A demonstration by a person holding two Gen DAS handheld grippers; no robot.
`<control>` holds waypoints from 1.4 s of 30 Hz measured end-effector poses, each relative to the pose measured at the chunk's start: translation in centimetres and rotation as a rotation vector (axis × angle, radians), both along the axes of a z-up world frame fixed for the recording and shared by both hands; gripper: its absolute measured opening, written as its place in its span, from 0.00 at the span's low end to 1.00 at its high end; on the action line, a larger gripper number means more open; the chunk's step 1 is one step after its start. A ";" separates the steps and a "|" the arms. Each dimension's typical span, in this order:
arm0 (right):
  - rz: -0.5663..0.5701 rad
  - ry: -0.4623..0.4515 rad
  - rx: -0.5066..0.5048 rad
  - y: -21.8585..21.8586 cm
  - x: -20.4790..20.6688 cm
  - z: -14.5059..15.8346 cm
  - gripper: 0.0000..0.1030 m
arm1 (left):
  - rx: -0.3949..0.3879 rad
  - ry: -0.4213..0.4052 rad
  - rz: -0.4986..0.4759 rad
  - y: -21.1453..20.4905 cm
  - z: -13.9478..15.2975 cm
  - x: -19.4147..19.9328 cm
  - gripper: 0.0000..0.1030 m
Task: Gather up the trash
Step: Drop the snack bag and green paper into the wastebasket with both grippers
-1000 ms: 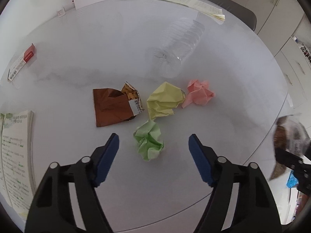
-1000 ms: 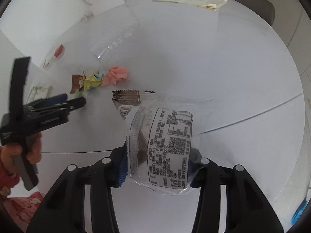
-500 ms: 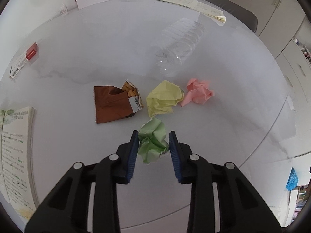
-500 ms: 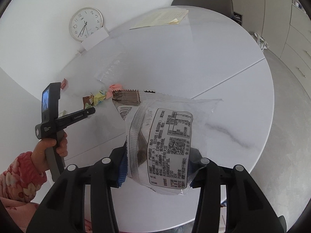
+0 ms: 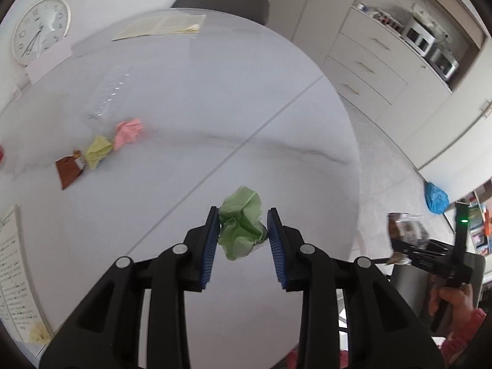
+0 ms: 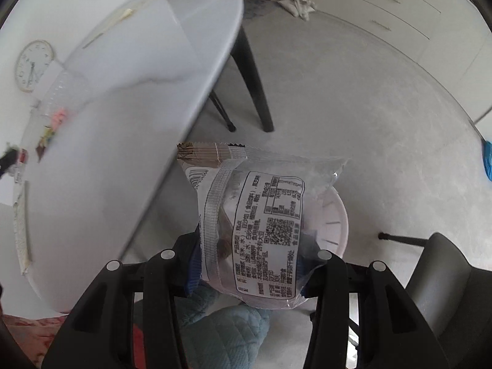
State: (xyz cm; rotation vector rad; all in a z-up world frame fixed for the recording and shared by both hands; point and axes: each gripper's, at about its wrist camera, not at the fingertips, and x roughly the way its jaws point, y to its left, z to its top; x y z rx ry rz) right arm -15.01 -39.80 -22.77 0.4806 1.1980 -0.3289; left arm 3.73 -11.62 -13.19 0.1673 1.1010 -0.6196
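Left gripper (image 5: 243, 233): jaws clamped on a green paper ball (image 5: 242, 226), both blue pads pressed to its sides; ball carried clear above the table (image 5: 215, 98).

Right gripper (image 6: 249, 264): jaws clamped on a clear snack bag (image 6: 261, 224), printed label facing the camera, brown serrated seam at the bag's far end. Bag held off the table's edge, over the floor (image 6: 353, 98). Below and behind the bag, a round white bin (image 6: 336, 218), seemingly straight beneath it, though the bag hides most of the rim.

Left on the table, far ahead-left of the left gripper:
- pink paper ball (image 5: 129, 130);
- yellow paper ball (image 5: 97, 151), touching the pink one;
- brown wrapper (image 5: 68, 170), just beside the yellow ball;
- clear bottle (image 5: 107, 92), blurred, beyond the pink ball.

Other items: booklet (image 5: 12, 270) at the table's near-left edge; papers (image 5: 160, 27) at the far edge; wall clock (image 5: 40, 29); blue bag (image 5: 436, 197) on the floor, right of the left gripper.
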 end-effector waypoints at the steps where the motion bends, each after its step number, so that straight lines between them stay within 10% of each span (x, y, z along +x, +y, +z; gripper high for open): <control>1: -0.013 0.031 0.012 -0.9 -0.4 -2.4 0.46 | 0.002 -0.005 -0.036 -1.4 0.1 -0.7 0.31; 10: -0.013 0.209 0.099 -3.6 -0.2 -15.3 0.76 | 0.067 -0.022 -0.279 -10.5 -0.9 -8.5 0.31; 28: -0.178 0.025 -0.020 -10.9 -11.6 -1.3 0.95 | 0.169 0.114 -0.474 -23.7 -11.9 -14.5 0.31; 39: -0.224 0.011 -0.028 -12.0 -13.3 -0.4 0.96 | 0.252 0.170 -0.521 -27.0 -17.8 -16.8 0.31; 42: -0.225 0.014 -0.022 -11.9 -13.4 -0.6 0.96 | 0.276 0.209 -0.523 -27.7 -19.9 -16.8 0.45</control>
